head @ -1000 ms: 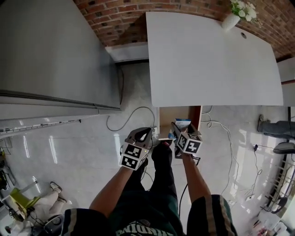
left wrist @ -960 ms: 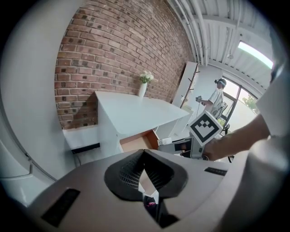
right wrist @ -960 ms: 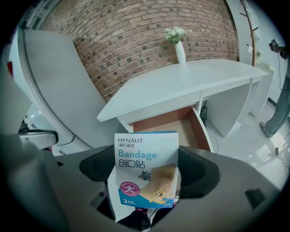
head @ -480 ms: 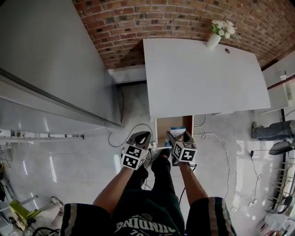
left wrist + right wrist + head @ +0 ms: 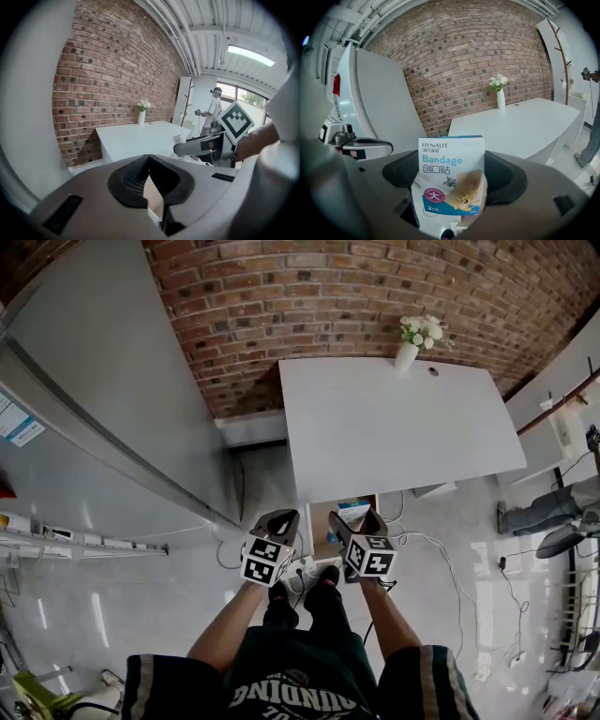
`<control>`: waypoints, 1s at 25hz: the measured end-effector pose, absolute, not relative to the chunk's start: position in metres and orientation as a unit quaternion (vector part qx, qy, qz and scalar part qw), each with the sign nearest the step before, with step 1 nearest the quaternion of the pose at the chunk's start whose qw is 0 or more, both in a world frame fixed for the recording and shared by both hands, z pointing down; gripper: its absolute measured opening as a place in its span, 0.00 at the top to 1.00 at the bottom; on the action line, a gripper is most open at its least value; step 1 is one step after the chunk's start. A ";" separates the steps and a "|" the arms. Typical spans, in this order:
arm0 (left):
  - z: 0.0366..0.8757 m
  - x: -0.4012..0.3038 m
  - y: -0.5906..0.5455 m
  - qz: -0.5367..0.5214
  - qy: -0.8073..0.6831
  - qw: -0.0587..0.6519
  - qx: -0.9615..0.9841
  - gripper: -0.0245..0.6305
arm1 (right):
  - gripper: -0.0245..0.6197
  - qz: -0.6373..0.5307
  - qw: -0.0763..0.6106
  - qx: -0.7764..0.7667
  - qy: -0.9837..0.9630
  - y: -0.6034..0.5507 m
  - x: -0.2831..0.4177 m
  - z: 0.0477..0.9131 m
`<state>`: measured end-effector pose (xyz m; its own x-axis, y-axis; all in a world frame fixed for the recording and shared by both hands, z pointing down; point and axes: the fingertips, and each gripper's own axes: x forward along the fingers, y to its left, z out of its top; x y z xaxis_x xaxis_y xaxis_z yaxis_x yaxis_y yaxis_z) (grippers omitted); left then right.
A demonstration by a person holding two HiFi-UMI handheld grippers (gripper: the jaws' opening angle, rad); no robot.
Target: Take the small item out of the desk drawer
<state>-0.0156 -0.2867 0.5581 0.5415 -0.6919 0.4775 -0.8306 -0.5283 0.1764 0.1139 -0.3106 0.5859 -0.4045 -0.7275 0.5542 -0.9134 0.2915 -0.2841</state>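
Observation:
My right gripper [image 5: 454, 172] is shut on a small blue and white bandage box [image 5: 451, 161], which stands upright between its pads. In the head view this box [image 5: 353, 511] sits at the tip of the right gripper [image 5: 362, 522], over the open wooden drawer [image 5: 322, 529] under the white desk [image 5: 394, 423]. To the left of the drawer is my left gripper [image 5: 285, 520]. In its own view the left gripper [image 5: 149, 158] is shut with nothing in it, and the right gripper [image 5: 206, 145] shows off to its right.
A white vase with flowers [image 5: 411, 341] stands at the desk's far edge by the brick wall [image 5: 309, 296]. A tall grey cabinet [image 5: 94, 399] fills the left. Cables [image 5: 427, 542] lie on the floor right of the drawer. A person [image 5: 214, 110] stands far off.
The right gripper has come up and back from the drawer with the bandage box in it. The head view has tilted up, so more of the brick wall shows.

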 end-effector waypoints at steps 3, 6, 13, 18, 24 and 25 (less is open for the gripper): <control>0.537 -0.020 -0.293 0.166 -0.448 0.175 0.861 0.94 | 0.33 0.266 0.139 0.523 -0.798 -0.319 0.109 0.554; 0.517 -0.026 -0.301 0.155 -0.457 0.157 0.862 0.94 | 0.33 0.246 0.116 0.520 -0.810 -0.323 0.104 0.523; 0.480 -0.028 -0.307 0.133 -0.462 0.120 0.868 0.94 | 0.33 0.200 0.080 0.518 -0.828 -0.318 0.098 0.467; 0.454 -0.035 -0.310 0.121 -0.468 0.095 0.870 0.94 | 0.33 0.160 0.068 0.517 -0.838 -0.314 0.095 0.438; 0.430 -0.043 -0.313 0.102 -0.477 0.079 0.869 0.94 | 0.33 0.131 0.043 0.518 -0.844 -0.318 0.094 0.404; 0.427 -0.044 -0.314 0.100 -0.477 0.076 0.870 0.94 | 0.33 0.128 0.039 0.518 -0.845 -0.319 0.094 0.400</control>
<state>-0.0436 -0.3140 0.4270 0.5248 -0.8147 0.2468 -0.8450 -0.5335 0.0357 0.0939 -0.3186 0.3997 -0.4600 -0.8653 0.1991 -0.8854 0.4301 -0.1762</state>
